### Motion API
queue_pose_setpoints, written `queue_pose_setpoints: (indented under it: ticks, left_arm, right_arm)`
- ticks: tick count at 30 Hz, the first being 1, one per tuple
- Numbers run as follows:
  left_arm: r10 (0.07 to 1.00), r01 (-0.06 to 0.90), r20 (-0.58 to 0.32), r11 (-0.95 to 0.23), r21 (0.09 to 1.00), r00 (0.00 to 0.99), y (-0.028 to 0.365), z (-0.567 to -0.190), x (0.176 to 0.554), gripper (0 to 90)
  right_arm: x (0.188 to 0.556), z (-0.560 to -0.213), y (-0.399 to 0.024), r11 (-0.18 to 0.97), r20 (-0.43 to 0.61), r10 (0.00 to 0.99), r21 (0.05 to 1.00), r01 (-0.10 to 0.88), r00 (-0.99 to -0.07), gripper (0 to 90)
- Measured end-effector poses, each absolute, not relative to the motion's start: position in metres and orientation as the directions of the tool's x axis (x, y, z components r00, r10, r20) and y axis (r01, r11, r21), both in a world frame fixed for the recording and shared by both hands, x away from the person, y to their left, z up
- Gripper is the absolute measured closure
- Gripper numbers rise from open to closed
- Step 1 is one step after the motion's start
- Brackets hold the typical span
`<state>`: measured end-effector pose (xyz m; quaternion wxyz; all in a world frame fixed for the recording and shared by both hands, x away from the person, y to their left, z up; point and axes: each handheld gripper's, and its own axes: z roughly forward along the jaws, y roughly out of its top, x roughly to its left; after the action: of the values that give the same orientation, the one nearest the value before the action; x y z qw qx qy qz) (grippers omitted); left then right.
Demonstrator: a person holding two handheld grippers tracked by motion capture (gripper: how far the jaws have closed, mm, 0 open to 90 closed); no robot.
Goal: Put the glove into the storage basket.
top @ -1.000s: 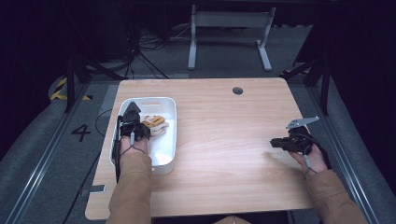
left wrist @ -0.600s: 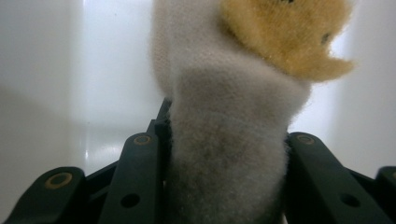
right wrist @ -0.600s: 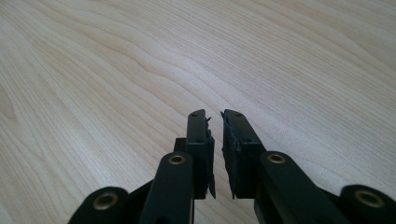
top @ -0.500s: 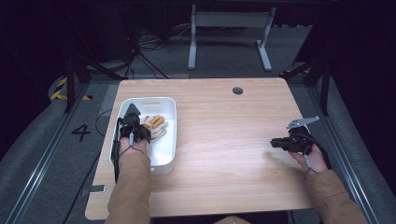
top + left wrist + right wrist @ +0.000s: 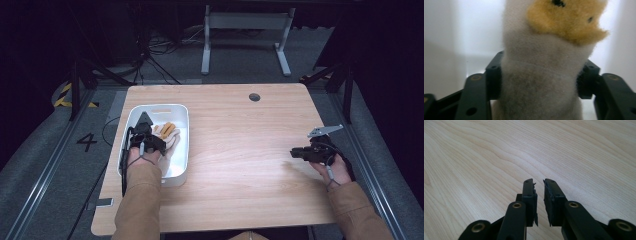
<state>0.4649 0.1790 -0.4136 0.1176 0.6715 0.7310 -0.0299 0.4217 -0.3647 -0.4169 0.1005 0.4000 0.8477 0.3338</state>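
Note:
A white plush toy (image 5: 169, 134) with orange-yellow parts lies in the white bin (image 5: 156, 107) at the table's left. My left gripper (image 5: 156, 135) reaches into the bin from the near side. In the left gripper view the toy (image 5: 541, 95) stands between the two black pads (image 5: 494, 75). The jaws have just been opening. The fur still brushes both pads without being pinched in. My right gripper (image 5: 293, 152) rests low over the bare wood at the table's right. Its jaws (image 5: 539, 183) are nearly together with a thin slit and nothing between them.
The wooden table (image 5: 240, 165) has a round cable hole (image 5: 254, 97) near its far edge. A grey table frame (image 5: 245, 20) stands on the floor behind, and cables lie on the floor beyond the bin.
The left hand has shifted very slightly inside the bin over the toy. The right hand and its gripper have stayed where they were.

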Motion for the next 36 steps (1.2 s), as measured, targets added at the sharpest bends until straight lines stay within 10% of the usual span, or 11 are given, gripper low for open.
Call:
queue_pose_setpoints:
  ticks: [11,36]
  left_arm:
    - [0.969,0.992,-0.247,0.032,0.122,0.000,0.168,-0.409,0.464,0.0]
    - [0.947,0.915,-0.302,0.019,0.403,0.113,0.175,-0.368,0.452,0.0]
  right_arm:
    - [0.422,-0.416,-0.367,0.441,0.107,0.749,0.656,0.612,-0.654,77.2]
    - [0.428,-0.414,-0.365,0.439,0.108,0.744,0.665,0.604,-0.660,76.6]
